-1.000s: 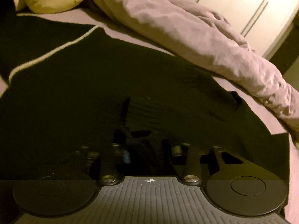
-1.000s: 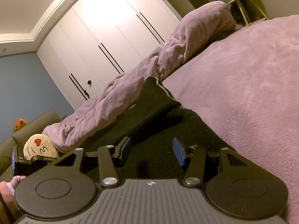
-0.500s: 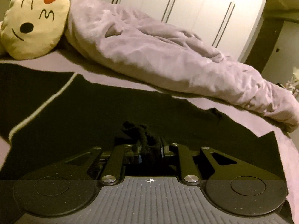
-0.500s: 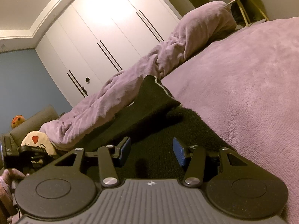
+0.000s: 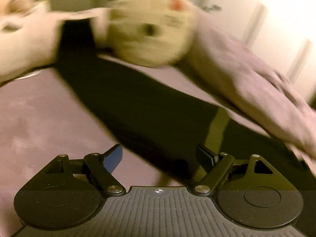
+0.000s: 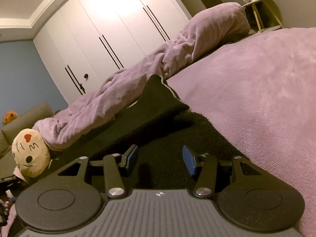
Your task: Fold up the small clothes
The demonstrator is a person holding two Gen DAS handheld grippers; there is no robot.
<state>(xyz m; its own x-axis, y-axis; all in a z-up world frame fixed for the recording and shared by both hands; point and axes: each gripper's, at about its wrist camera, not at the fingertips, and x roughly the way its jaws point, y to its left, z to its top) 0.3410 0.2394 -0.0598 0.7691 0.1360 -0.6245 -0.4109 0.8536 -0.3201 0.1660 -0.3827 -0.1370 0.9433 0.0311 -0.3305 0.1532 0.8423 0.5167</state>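
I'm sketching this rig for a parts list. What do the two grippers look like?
Both the left gripper and right gripper match: black ribbed body with a small round crosshair mark, two round black discs, black linkage arms on silver pivots, blue pads on the jaws.

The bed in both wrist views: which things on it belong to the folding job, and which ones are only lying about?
For the job:
- black garment
- left gripper, jaws opening, nothing clamped
- right gripper, jaws apart

Just lying about:
- round face cushion
- bunched purple duvet
- purple bed cover

The garment (image 6: 158,122) lay on the bed (image 6: 256,98), the rolled duvet (image 6: 138,90) behind it, the cushion (image 6: 29,156) at the duvet's left end.
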